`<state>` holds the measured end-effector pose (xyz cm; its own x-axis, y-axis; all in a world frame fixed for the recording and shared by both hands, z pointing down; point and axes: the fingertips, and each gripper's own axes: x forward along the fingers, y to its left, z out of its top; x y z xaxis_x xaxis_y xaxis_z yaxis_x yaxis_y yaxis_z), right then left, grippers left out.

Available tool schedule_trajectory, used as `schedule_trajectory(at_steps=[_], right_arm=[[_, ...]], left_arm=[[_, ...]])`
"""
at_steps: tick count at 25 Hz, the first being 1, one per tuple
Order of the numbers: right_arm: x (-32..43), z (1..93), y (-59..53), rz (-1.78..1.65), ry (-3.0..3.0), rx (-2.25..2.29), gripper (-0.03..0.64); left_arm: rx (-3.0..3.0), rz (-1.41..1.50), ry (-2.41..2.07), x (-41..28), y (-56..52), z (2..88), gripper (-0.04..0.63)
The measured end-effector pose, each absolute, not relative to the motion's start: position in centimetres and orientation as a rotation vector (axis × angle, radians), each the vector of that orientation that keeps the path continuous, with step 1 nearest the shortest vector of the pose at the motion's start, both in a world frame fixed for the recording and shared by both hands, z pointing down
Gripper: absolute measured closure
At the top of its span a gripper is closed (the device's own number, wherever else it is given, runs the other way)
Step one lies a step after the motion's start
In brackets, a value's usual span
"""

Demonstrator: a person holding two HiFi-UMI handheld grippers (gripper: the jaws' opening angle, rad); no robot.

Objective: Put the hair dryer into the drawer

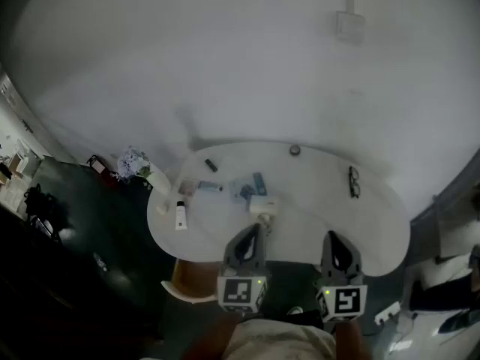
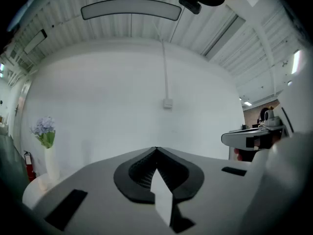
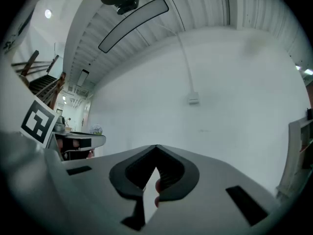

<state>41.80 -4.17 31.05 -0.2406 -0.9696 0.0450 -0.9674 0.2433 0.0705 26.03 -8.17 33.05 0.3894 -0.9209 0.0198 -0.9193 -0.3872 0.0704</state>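
Note:
A white object that looks like the hair dryer (image 1: 262,205) lies near the front middle of the white rounded table (image 1: 375,231) in the head view. My left gripper (image 1: 253,231) hovers just in front of it, level, its jaws meeting at the tip with nothing between them (image 2: 156,150). My right gripper (image 1: 333,238) is level at the table's front right, shut and empty (image 3: 156,147). Both gripper views look over the table at the bare white wall. No drawer is visible.
On the table lie a white tube (image 1: 181,214), blue-and-white items (image 1: 247,188), a small black piece (image 1: 211,165), a dark round knob (image 1: 295,150) and glasses (image 1: 353,181). A vase of flowers (image 1: 133,162) stands at the left edge. A wooden seat (image 1: 191,280) is below the front left.

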Motion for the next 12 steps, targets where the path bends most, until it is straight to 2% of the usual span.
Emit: schedule_trajectory(at_steps=[12], right_arm=[[38.0,32.5,-5.5,0.023,-2.429,1.833,0.614]], left_arm=[[2.515,-0.052,-1.752,21.4,-8.4,33.3,0.593]])
